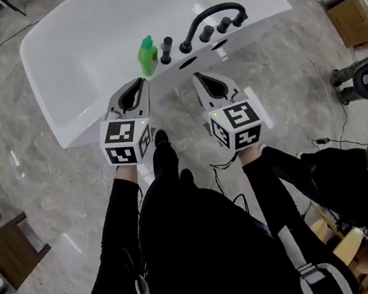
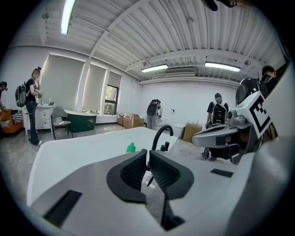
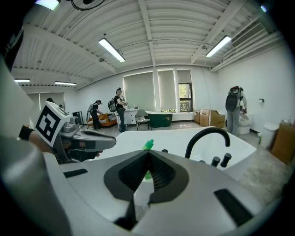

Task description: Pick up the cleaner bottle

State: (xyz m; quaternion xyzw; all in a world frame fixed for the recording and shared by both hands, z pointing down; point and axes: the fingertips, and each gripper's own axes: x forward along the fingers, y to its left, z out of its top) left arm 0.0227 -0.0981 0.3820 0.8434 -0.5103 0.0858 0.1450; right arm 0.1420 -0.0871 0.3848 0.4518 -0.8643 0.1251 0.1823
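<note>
Whichever pair takes the bottle must open before it closes in, since both the left tongs (image 1: 141,82) and the right tongs (image 1: 198,76) are pressed together with nothing in them. The green cleaner bottle (image 1: 148,56) stands upright just ahead of the left tongs' tips, on the bathtub deck (image 1: 262,19) beside the black faucet (image 1: 209,17). It is best gripped squarely by its body, clear of the knobs. Both forearms reach forward side by side, tongs tilted slightly down.
</note>
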